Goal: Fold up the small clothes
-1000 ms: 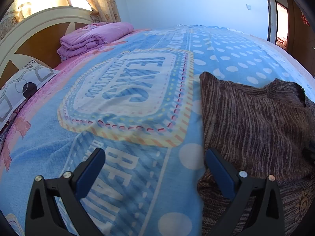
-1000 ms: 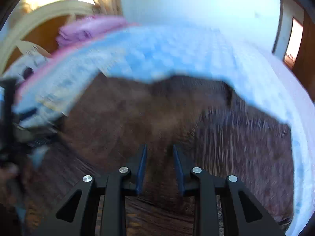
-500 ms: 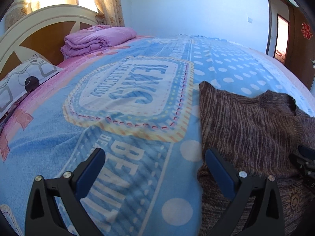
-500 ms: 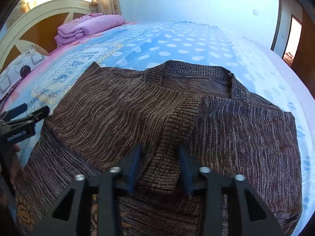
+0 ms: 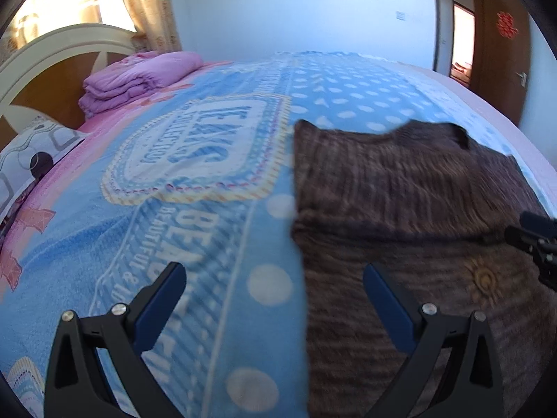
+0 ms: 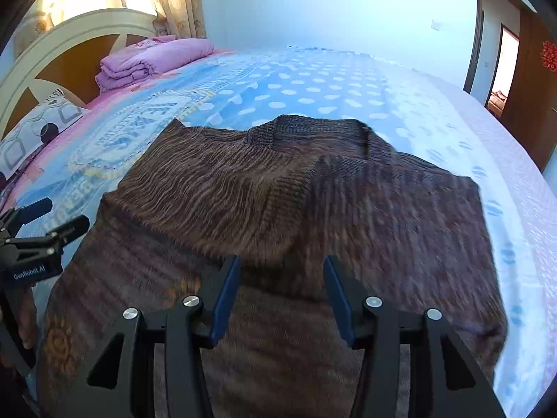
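Note:
A brown striped knit sweater (image 6: 278, 202) lies on the blue bedspread (image 6: 313, 87), both sleeves folded in over its front. In the left wrist view the sweater (image 5: 400, 209) fills the right side. My left gripper (image 5: 275, 285) is open and empty over the sweater's left edge; it shows at the left of the right wrist view (image 6: 45, 223). My right gripper (image 6: 282, 282) is open and empty just above the sweater's lower middle; its tips show at the right edge of the left wrist view (image 5: 532, 233).
A folded purple quilt (image 6: 153, 59) and a patterned pillow (image 6: 31, 132) lie by the white and wood headboard (image 6: 69, 45) at the far left. A doorway (image 6: 501, 69) and a brown door stand at the far right. Blue bedspread (image 5: 174, 209) stretches left of the sweater.
My right gripper has opened wider and drawn back from the folded sleeve, which now lies on the sweater. My left gripper stayed open and lifted back a little.

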`<state>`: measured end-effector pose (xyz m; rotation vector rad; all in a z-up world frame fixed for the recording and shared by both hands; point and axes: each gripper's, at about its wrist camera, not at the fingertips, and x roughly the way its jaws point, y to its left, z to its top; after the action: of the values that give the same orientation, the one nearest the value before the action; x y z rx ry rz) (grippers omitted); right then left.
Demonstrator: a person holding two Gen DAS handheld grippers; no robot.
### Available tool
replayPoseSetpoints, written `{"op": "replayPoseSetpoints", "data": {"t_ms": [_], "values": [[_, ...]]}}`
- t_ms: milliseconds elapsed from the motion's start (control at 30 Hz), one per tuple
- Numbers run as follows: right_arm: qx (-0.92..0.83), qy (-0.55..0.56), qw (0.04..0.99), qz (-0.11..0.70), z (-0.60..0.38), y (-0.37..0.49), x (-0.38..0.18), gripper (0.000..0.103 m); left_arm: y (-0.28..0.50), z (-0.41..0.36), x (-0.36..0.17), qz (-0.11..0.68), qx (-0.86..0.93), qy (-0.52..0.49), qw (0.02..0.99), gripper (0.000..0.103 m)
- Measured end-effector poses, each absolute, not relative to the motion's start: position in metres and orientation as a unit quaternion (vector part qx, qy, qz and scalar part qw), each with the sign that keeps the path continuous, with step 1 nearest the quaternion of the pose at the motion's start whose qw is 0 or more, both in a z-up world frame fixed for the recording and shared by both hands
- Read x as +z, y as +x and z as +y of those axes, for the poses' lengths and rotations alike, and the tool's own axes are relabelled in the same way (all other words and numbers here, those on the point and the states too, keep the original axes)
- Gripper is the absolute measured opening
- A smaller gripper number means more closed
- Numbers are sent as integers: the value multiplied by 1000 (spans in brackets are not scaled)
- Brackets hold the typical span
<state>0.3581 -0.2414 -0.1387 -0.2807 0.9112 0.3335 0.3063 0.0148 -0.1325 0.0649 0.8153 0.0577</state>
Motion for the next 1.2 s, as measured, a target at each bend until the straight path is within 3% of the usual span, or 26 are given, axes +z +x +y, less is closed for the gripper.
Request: {"op": "replayPoseSetpoints", "data": {"t_ms": [500, 667, 1200], "values": [[130, -127, 869, 461, -310, 287, -141, 52, 223, -14, -137, 413, -27, 78, 907, 103], [119, -125, 872, 457, -333, 262, -142, 62, 201, -21, -141, 422, -36, 94, 901, 103], [94, -111, 876, 459, -374, 199, -134, 67, 146, -16, -153, 442, -52, 95, 890, 103]]}}
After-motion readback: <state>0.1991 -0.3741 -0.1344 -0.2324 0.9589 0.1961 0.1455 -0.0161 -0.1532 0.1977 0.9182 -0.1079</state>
